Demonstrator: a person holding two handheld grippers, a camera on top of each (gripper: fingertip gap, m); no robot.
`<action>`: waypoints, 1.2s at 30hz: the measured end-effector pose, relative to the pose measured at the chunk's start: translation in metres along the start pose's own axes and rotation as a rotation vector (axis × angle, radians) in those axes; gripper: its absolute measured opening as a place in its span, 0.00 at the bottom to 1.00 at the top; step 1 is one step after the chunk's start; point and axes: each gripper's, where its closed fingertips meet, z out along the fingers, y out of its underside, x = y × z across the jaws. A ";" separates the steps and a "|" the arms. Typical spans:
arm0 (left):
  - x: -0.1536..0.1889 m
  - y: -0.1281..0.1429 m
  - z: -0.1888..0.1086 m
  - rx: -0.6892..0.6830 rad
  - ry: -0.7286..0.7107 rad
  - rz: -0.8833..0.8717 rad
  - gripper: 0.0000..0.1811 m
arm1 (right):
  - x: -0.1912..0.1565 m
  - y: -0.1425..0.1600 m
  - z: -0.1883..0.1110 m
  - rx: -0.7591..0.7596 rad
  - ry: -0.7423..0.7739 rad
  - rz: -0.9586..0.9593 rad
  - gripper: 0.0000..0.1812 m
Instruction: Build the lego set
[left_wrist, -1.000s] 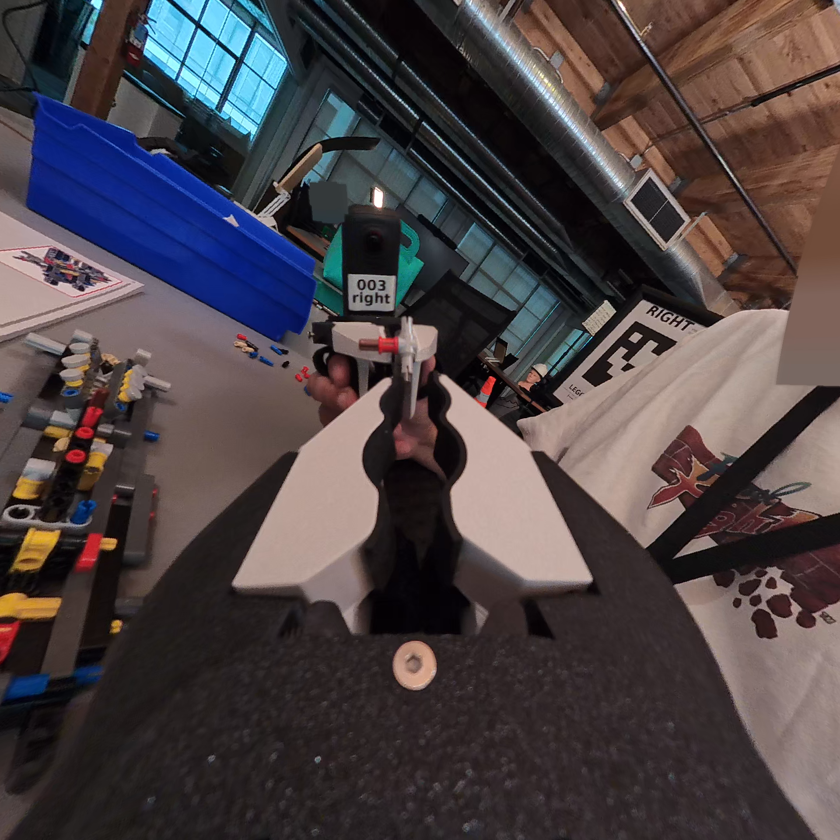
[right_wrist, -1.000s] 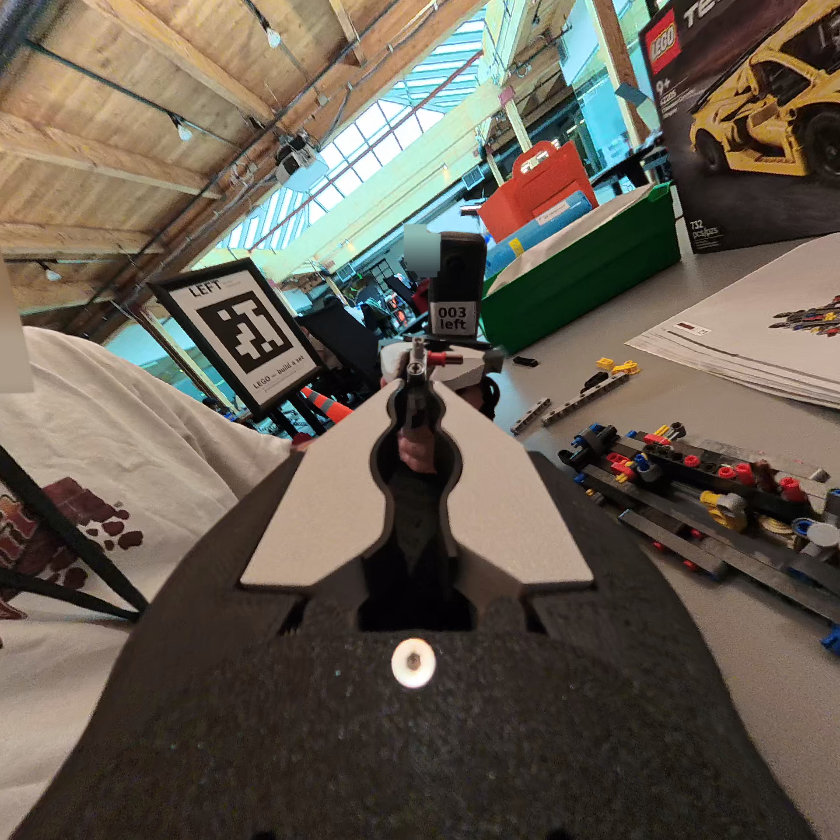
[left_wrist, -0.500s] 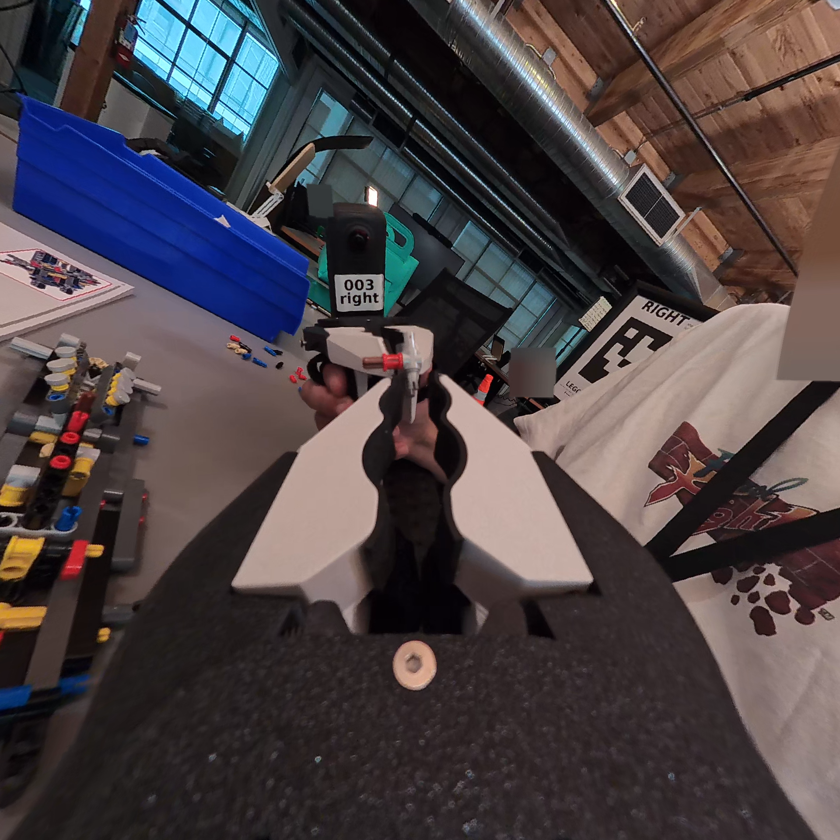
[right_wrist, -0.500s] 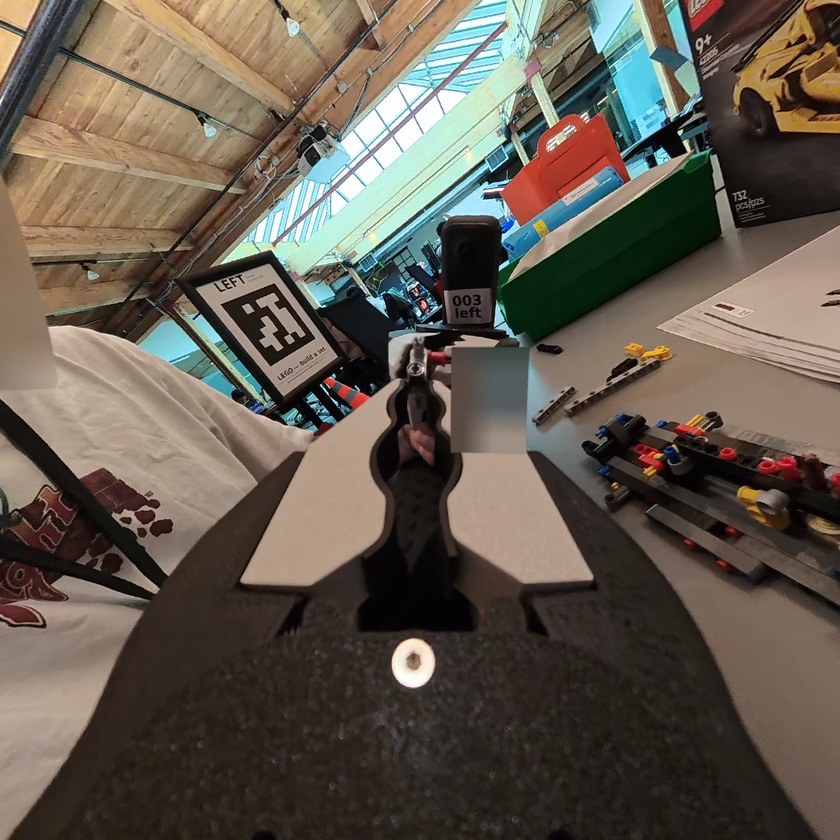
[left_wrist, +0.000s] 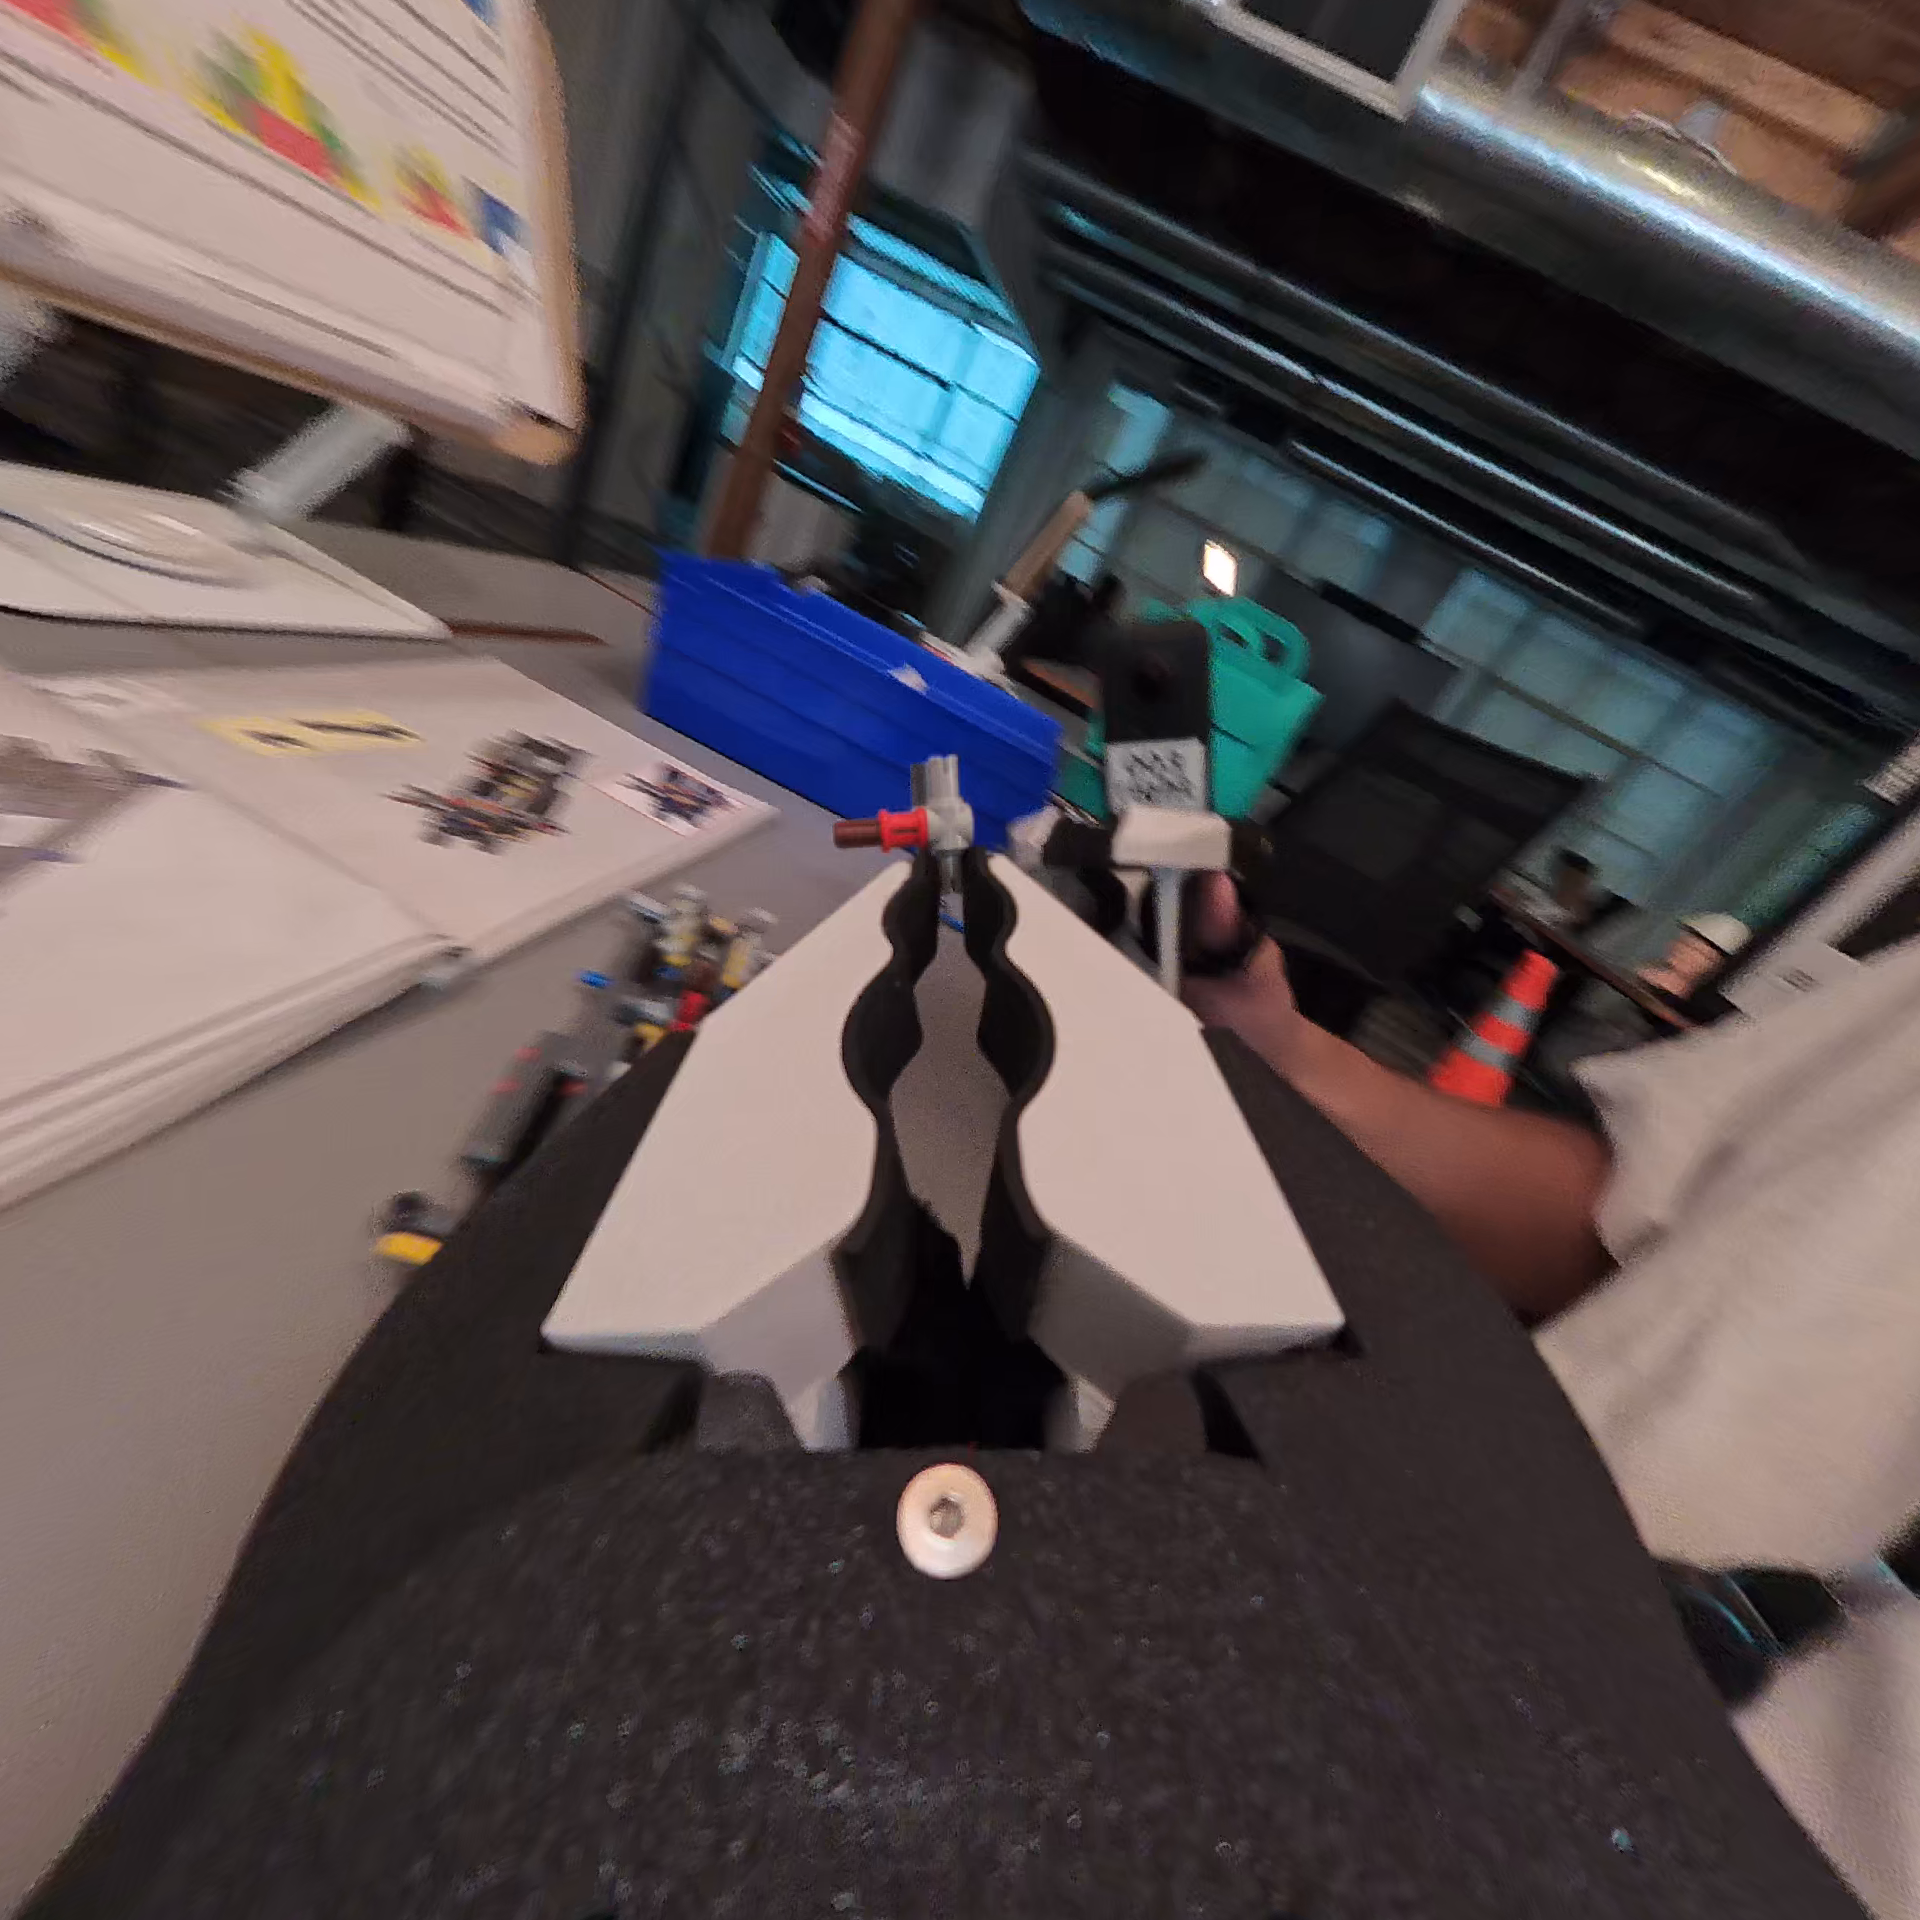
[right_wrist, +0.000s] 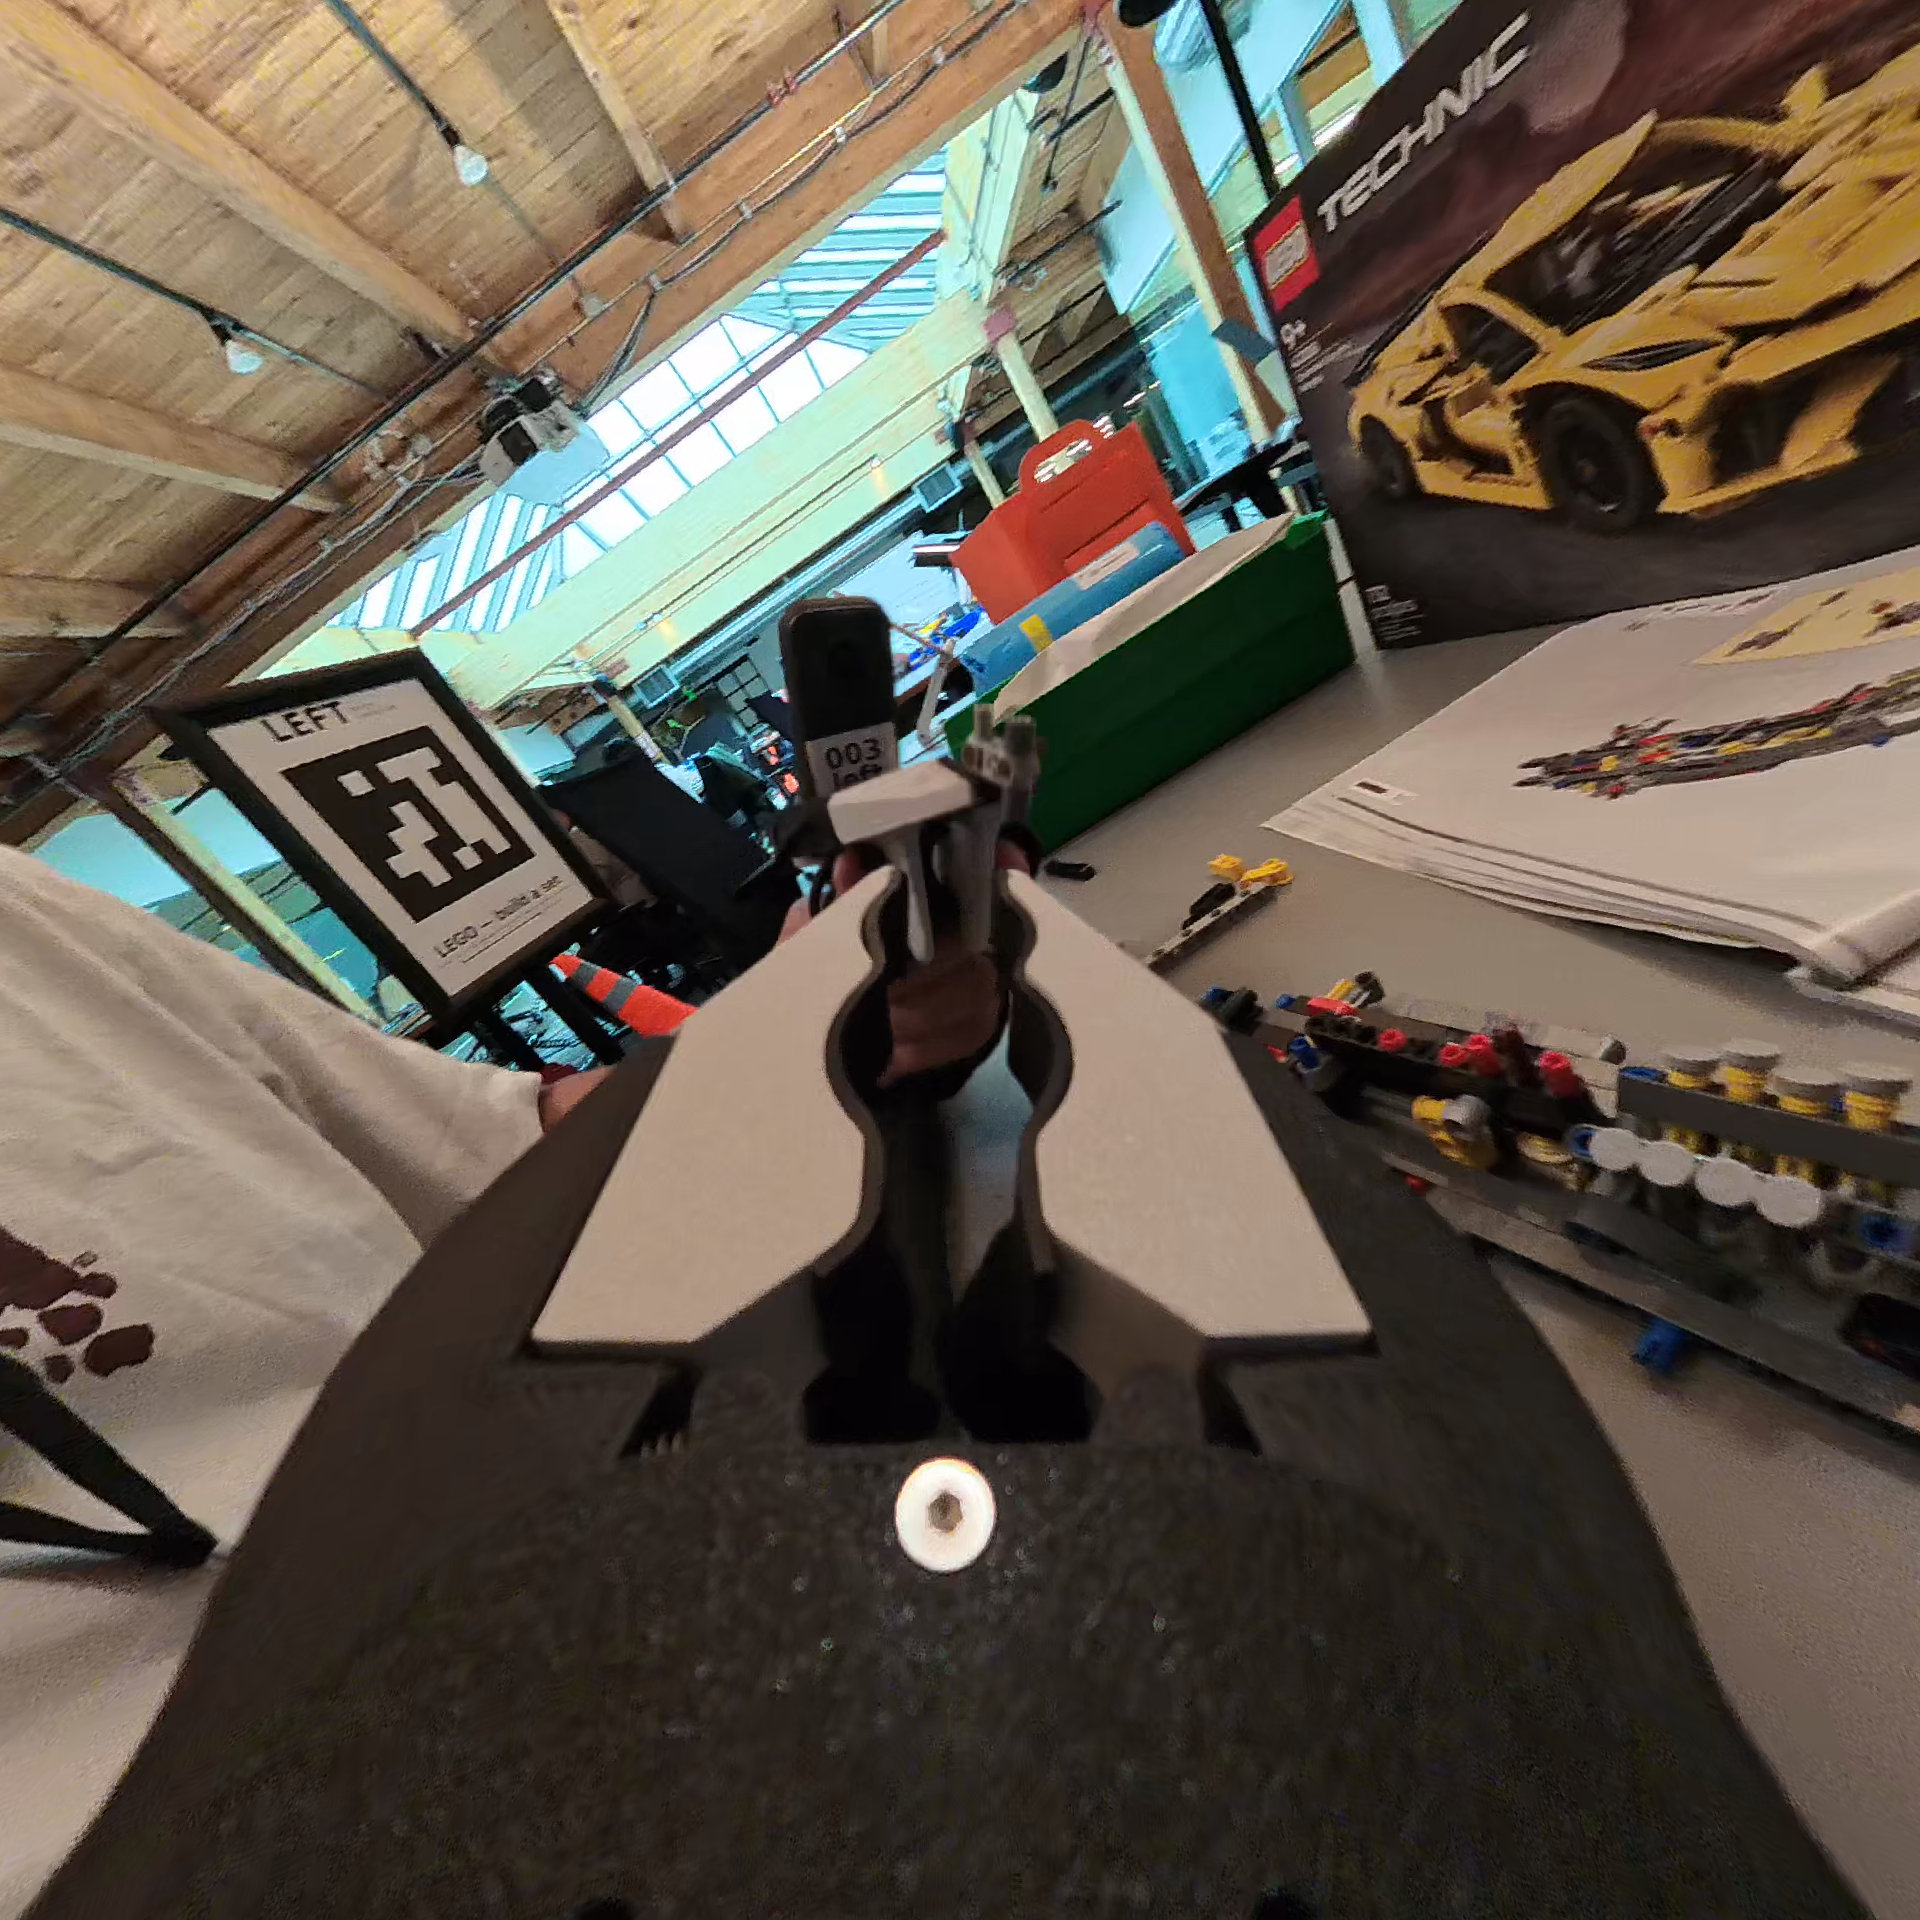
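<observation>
My left gripper (left_wrist: 948, 883) is shut on a small grey connector with a red pin (left_wrist: 928, 821) and holds it up in the air above the table. My right gripper (right_wrist: 951, 894) is open and empty, its fingers apart, facing the left one. The held piece also shows in the right wrist view (right_wrist: 997, 750), beyond my right fingertips. The right gripper shows to the right in the left wrist view (left_wrist: 1164, 844), apart from the piece. The long dark lego chassis with coloured pins (right_wrist: 1558, 1122) lies on the grey table; it also shows blurred in the left wrist view (left_wrist: 686, 961).
An open instruction booklet (right_wrist: 1662, 800) lies behind the chassis, with the lego box (right_wrist: 1621, 312) and a green bin (right_wrist: 1174, 686) behind it. A blue bin (left_wrist: 831, 717) stands at the far side. Loose pieces (right_wrist: 1231, 894) lie on the table. A framed marker sign (right_wrist: 395, 821) stands at the left. One gripper's finger ends stand about 6 cm off the other's.
Both grippers held the piece together before. My right gripper has opened and let go. My left gripper has swung away to the left with the piece.
</observation>
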 end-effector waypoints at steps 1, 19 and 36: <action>-0.011 -0.010 -0.007 0.051 -0.058 0.002 0.02 | 0.004 0.000 -0.002 0.002 0.016 0.013 0.07; -0.061 -0.040 -0.050 0.243 -0.315 0.005 0.02 | 0.013 0.001 -0.005 0.010 0.013 0.133 0.04; -0.054 -0.036 -0.042 0.186 -0.332 0.108 0.02 | 0.013 0.006 -0.002 -0.015 0.019 0.131 0.04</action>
